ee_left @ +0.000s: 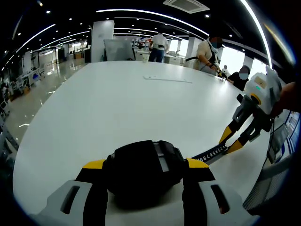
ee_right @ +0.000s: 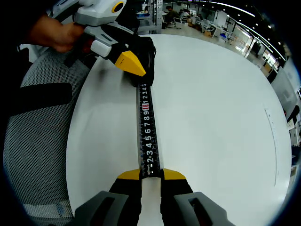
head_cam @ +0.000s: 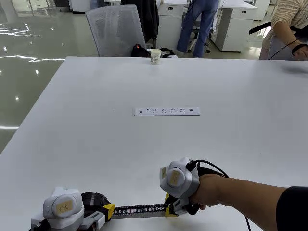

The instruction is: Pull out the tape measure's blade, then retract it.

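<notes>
Nearest, at the table's front edge: left gripper [head_cam: 98, 208], jaws closed partway around the black tape measure [head_cam: 94, 199], yellow tips pressed against either side of its case. Same grip plain in the left gripper view, with the case wedged between both tips and resting on the white table [head_cam: 96, 144].

Running rightward from the case: blade [head_cam: 139, 210], drawn out a short way, lying low along the tabletop, black with white numerals and one red mark. Cannot tell whether touching the surface or just above it.

At the blade's free end: right gripper [head_cam: 169, 208], held in a hand [head_cam: 207, 190], with a black cable [head_cam: 211, 166] looping behind. Jaws nearly together, pinching the blade's tip between the yellow tips. Clear in the right gripper view, with the numerals running away from the jaws toward the case. Both grippers near each other, joined only by the drawn-out strip.

Farther out, near the middle of the table: white power strip [head_cam: 166, 111], lying flat, well apart from both grippers.

At the far edge: small paper cup [head_cam: 155, 56], upright.

Beyond the table: grey mesh chair [head_cam: 115, 29], a person in blue trousers [head_cam: 197, 19] standing farther back, and another person's arm [head_cam: 284, 19] at the far right corner.
</notes>
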Motion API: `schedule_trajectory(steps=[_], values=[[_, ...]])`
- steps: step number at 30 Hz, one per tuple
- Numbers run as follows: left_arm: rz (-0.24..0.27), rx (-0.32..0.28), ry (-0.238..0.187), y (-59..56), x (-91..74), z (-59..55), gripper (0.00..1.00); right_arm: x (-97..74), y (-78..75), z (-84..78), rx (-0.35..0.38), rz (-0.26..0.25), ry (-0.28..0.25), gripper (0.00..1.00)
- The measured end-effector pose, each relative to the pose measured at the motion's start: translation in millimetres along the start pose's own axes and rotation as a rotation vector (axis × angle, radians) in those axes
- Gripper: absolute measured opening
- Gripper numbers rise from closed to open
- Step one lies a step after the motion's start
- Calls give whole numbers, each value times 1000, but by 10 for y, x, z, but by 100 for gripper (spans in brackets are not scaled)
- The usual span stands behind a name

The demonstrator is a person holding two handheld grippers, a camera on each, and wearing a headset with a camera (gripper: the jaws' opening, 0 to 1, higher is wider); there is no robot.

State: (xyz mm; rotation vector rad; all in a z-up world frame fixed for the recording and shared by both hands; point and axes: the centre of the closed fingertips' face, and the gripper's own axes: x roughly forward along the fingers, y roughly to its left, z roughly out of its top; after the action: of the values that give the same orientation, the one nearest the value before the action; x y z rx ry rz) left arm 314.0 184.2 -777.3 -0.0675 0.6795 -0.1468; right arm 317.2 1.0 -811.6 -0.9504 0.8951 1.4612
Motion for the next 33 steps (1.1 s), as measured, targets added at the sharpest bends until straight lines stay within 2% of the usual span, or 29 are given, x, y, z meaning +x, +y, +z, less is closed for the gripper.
schedule_trajectory(steps=[33], values=[[-15, -15, -3, 5, 10, 2, 59, 78, 0, 189, 6, 12, -30, 11]])
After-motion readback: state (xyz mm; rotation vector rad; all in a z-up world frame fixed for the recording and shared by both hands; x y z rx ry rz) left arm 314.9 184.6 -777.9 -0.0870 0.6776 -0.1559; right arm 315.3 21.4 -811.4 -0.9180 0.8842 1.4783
